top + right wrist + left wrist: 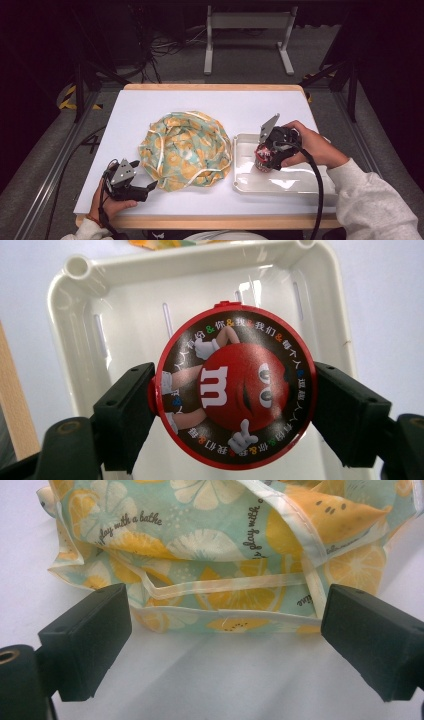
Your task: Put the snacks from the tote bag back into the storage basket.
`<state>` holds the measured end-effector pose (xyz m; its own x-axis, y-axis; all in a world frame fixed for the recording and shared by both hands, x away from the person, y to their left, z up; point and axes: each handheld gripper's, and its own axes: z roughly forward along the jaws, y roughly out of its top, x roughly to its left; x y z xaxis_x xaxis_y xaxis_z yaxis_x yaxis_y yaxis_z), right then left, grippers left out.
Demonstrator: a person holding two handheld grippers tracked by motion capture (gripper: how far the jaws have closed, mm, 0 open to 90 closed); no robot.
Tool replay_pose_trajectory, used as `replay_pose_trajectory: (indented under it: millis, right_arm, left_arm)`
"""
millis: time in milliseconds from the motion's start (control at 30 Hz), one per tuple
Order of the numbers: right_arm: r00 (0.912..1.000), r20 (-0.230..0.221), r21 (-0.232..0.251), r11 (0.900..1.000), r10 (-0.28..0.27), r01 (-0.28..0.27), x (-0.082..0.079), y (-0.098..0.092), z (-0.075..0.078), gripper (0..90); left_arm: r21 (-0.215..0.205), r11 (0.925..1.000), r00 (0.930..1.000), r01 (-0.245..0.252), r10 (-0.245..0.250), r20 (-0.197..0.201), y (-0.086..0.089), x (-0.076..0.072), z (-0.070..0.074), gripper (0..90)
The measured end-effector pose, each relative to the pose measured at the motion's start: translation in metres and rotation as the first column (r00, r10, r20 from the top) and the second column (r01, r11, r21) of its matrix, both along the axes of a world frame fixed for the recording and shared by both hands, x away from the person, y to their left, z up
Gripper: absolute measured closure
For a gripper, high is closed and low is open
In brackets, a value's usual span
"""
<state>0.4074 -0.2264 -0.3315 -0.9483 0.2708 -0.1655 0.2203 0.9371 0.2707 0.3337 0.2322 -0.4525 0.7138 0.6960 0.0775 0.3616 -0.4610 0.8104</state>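
A crumpled cloth bag (pixel 185 149) with a teal and orange citrus print lies in the middle of the white table. My left gripper (pixel 152 186) rests on the table at the bag's near left edge, open, its jaws wide apart facing the bag's hem (pixel 225 587). My right gripper (pixel 261 156) is shut on a red round M&M's candy tub (pixel 262 159), held over the left part of a white plastic tray (pixel 295 181). In the right gripper view the tub's lid (pixel 235 390) sits squeezed between both jaws above the tray (pixel 80 315).
The white table top (pixel 125 120) has a wooden rim at front and back. Beyond the table stand a white metal frame (pixel 247 35) and cables on the grey floor. Metal rails run along both sides.
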Motion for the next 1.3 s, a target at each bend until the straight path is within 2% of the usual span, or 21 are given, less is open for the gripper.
replay_pose_trajectory:
  millis: [633,767,1000,1133,1267,1300]
  right_arm:
    - [0.9981,-0.028,-0.057,0.997,-0.055,0.054,0.007,-0.024,-0.024,23.7]
    - [0.9975,-0.035,-0.046,0.997,-0.061,0.059,0.007,-0.027,-0.025,23.7]
    - [0.9967,-0.017,-0.023,0.997,-0.079,0.079,0.004,-0.03,-0.027,23.3]
    - [0.9971,0.015,-0.047,0.996,-0.074,0.075,0.001,-0.03,-0.025,23.0]
    - [0.9959,0.019,-0.048,0.995,-0.089,0.09,0.001,-0.031,-0.025,22.2]
    - [0.9966,0.031,-0.051,0.996,-0.076,0.078,0.001,-0.032,-0.025,22.2]
  left_arm:
    - [0.003,1.0,1.0,0.002,-0.002,-0.004,-0.001,0.0,-0.001,6.7]
    - [0.001,1.0,1.0,0.004,-0.004,-0.006,-0.001,0.0,-0.001,6.7]
    - [-0.002,1.0,0.9999,0.007,-0.007,-0.009,-0.001,0.001,-0.001,6.7]
    - [-0.001,0.9999,0.9999,0.012,-0.012,-0.011,-0.001,0.001,-0.001,6.7]
    - [-0.003,1.0,0.9999,0.009,-0.009,-0.009,-0.001,0.001,-0.001,6.6]
    - [-0.005,1.0,0.9999,0.009,-0.009,-0.011,-0.001,0.001,-0.001,6.6]
